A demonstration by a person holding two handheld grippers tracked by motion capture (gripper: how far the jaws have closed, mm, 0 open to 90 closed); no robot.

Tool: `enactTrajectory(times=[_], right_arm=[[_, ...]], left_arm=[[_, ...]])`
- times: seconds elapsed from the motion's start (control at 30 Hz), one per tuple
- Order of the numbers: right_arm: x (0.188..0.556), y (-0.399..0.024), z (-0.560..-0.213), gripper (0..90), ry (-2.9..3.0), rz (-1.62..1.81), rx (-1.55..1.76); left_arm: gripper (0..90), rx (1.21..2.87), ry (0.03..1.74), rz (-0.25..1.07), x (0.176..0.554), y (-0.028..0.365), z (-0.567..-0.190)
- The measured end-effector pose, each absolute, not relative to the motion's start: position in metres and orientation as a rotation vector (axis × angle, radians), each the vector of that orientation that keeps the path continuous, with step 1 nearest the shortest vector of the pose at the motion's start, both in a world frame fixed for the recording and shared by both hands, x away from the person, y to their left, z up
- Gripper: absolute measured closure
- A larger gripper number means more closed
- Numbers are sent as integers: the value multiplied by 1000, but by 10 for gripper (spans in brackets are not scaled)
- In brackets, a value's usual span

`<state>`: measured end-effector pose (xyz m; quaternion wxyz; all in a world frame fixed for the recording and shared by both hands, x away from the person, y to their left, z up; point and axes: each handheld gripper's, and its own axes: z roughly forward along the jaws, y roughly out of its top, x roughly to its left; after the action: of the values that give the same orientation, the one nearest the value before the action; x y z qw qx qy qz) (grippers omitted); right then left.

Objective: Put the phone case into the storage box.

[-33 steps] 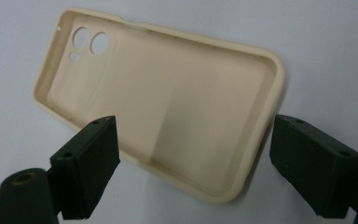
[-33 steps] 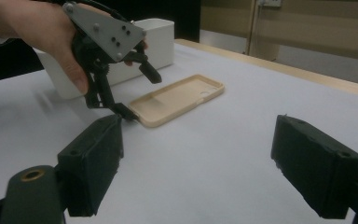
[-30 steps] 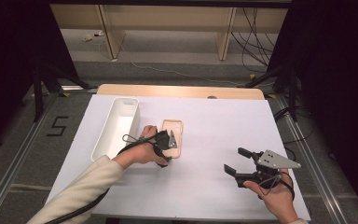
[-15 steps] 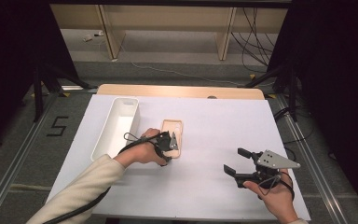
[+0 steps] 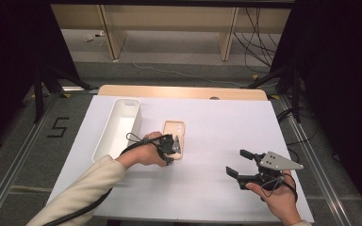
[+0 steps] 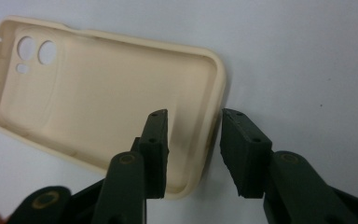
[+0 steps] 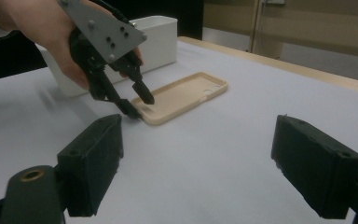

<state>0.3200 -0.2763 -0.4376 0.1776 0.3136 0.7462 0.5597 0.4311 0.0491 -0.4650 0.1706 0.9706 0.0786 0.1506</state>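
High view: left gripper [image 5: 173, 144] over near end of phone case [image 5: 174, 133] on white bench [image 5: 217, 136]; right gripper [image 5: 238, 163] well apart, jaws wide, empty.
Left gripper view: jaws just closing, narrow, astride case side wall, pads not yet pressing.
Right gripper view: case ahead between wide jaws.

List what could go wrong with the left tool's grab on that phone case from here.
1. The left tool straddles only a corner of the beige phone case; its jaws have just been closing but are not yet pressing the rim, so the case may slide away on the smooth white table.
2. Such a thin, off-centre hold could let the case droop or twist out when lifted.
3. One jaw sits inside the shell and may push it flat instead of gripping.
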Motion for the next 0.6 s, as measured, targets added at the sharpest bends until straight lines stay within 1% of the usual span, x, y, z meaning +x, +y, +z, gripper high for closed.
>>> enactTrajectory(times=[0.03, 0.4, 0.6], right_arm=[[319, -278, -437, 180, 2123, 1555, 894], [319, -277, -437, 180, 2121, 1560, 891], [319, -277, -437, 181, 2123, 1564, 890]], left_arm=[[646, 2760, 225, 411, 430, 49, -465], [719, 2791, 143, 391, 431, 46, -464], [739, 2804, 120, 385, 430, 45, -464]])
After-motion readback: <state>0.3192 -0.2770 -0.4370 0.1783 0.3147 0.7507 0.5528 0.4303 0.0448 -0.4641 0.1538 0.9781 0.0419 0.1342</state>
